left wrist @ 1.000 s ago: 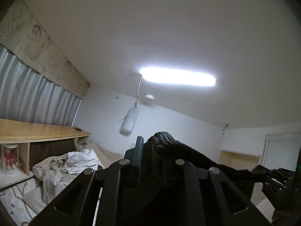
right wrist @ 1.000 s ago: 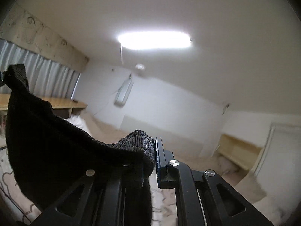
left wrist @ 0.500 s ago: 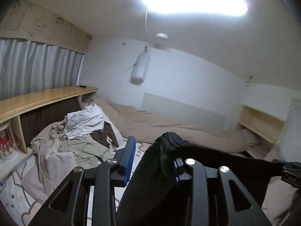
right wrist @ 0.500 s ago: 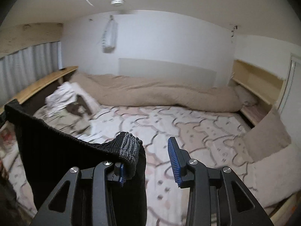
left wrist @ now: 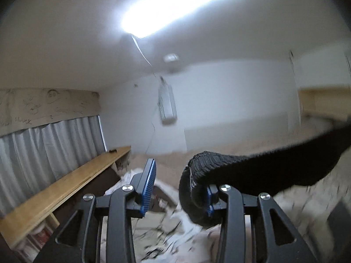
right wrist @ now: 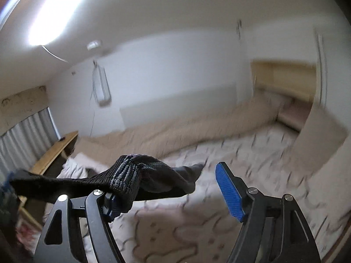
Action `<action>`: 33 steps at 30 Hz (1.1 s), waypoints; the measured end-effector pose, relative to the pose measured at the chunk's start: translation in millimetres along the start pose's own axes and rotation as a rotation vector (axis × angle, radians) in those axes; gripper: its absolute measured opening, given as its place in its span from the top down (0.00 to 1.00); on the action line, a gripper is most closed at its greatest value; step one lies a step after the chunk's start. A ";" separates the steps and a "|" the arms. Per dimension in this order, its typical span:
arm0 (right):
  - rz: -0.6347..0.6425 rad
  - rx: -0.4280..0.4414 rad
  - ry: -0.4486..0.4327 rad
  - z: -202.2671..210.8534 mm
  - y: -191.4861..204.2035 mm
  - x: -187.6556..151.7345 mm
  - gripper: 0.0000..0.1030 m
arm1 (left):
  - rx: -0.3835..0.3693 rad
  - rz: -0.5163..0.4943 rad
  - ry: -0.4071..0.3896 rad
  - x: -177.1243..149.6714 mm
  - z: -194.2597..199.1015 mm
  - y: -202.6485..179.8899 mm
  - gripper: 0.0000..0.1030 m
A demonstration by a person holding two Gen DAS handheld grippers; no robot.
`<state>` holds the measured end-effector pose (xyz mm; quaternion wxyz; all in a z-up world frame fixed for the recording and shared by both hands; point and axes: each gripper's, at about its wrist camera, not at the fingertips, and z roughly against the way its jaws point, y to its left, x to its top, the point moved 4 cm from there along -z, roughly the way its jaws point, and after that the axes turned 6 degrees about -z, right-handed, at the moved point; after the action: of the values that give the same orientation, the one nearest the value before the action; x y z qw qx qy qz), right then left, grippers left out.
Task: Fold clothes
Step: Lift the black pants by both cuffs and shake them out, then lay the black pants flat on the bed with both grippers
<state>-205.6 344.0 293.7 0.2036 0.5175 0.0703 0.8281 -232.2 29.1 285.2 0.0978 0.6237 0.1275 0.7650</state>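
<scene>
Black knit garment (left wrist: pixel 258 171): we are seeing it draping the left tongs' (left wrist: pixel 179 188) right finger and right tongs' (right wrist: pixel 173 192) left finger; both tongs gaping wide.

We see a coarse, ribbed black knit garment (left wrist: pixel 252 168) draped on matt black plastic fingers (left wrist: pixel 122 210) with ridged blue pads (right wrist: pixel 229 191); smooth pale wood shelf (left wrist: pixel 63 186), pleated grey cloth curtain (left wrist: pixel 50 146).
</scene>
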 end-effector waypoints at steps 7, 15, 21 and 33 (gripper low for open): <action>0.075 -0.027 0.206 -27.5 -56.1 -158.0 0.27 | -0.239 -0.049 0.287 -167.2 -0.5 -44.4 0.62; 0.125 -0.202 0.456 -49.0 -147.9 -371.1 0.28 | -0.427 -0.165 0.694 -389.9 50.3 -141.4 0.62; 0.236 -0.306 0.475 -44.3 -163.3 -452.3 0.27 | -0.432 -0.200 0.727 -403.1 63.9 -172.1 0.63; 0.635 -0.516 0.310 -36.0 -127.8 -490.3 0.27 | -0.550 0.004 0.948 -443.9 45.8 -163.9 0.63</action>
<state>-16.6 262.4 -170.7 0.0485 0.3151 -0.2720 0.9079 -98.9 50.9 -170.6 0.1875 0.1622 -0.0484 0.9676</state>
